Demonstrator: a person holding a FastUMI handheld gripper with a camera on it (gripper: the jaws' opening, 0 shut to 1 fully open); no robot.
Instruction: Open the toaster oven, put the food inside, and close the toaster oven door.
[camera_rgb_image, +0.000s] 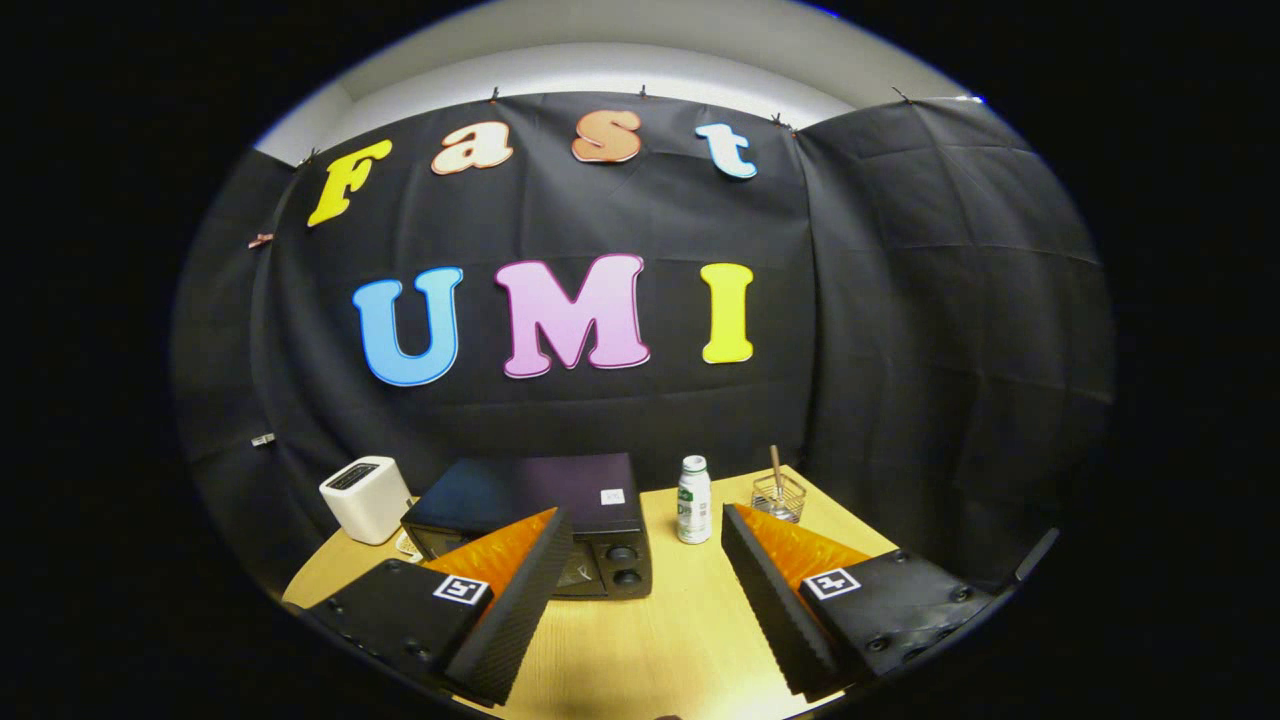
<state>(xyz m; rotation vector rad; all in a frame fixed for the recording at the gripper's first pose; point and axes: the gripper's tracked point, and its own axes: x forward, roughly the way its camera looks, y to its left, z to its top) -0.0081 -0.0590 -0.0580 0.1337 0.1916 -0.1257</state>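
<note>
Wooden bench (690, 630) under your wide, empty jaws carries the toaster oven (560, 520) just ahead, its door hidden behind your left finger, so early or late stage stays undecided.

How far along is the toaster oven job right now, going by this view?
The toaster oven sits on the table ahead of the open tongs, which hold nothing. Its door looks shut, though one finger hides part of the front. No food is visible outside it. That fits either an oven yet to be opened or one already loaded and closed; the view cannot settle which. A bottle stands beside it.
</note>
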